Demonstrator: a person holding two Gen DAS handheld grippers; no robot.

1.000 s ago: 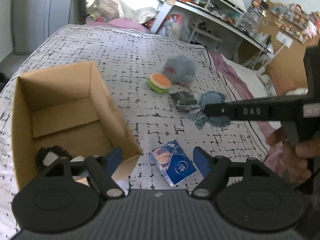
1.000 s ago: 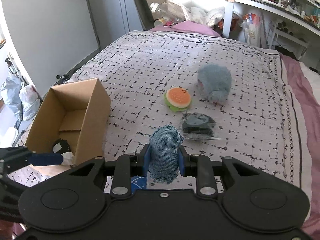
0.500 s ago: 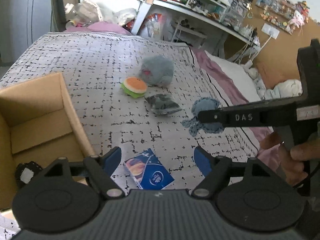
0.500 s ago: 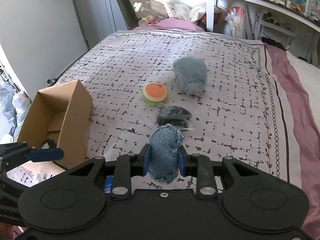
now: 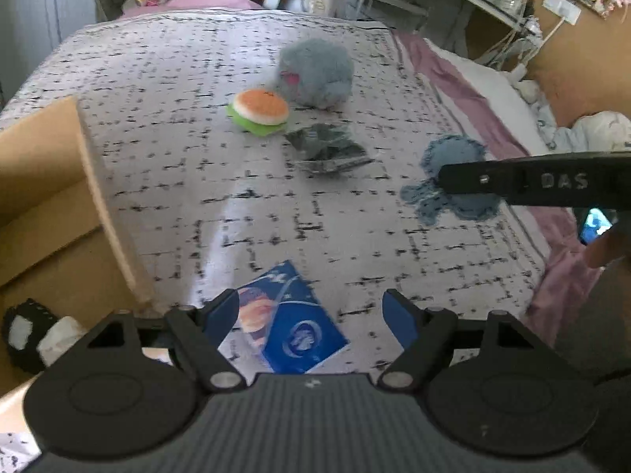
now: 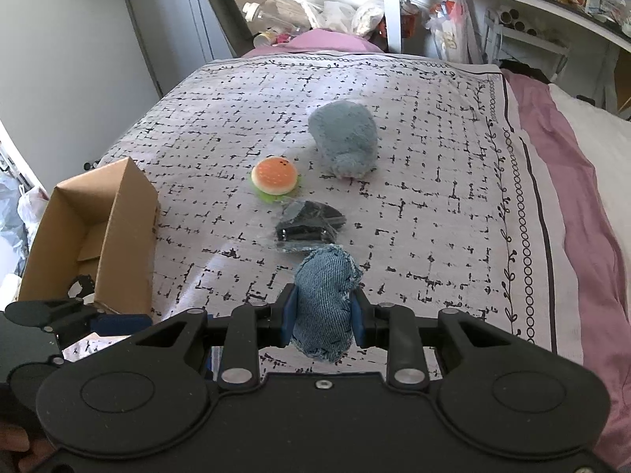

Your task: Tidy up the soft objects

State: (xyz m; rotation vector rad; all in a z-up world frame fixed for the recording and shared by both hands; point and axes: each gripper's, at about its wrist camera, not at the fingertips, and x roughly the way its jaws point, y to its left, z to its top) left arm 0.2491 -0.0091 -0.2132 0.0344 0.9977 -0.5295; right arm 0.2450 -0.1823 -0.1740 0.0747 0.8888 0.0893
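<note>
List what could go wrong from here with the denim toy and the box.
1. The right hand-held gripper pinches only part of the denim toy; the loose limbs may snag the cardboard box wall.
2. The open left hand-held gripper hovers by the box over the blue packet, so the two could collide there.

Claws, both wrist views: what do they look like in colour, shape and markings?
Both claws, left and right, are black plastic with blue finger pads, angled linkage arms with silver pivot screws, and two round discs on a ribbed base. The right one's side reads "DAS".
</note>
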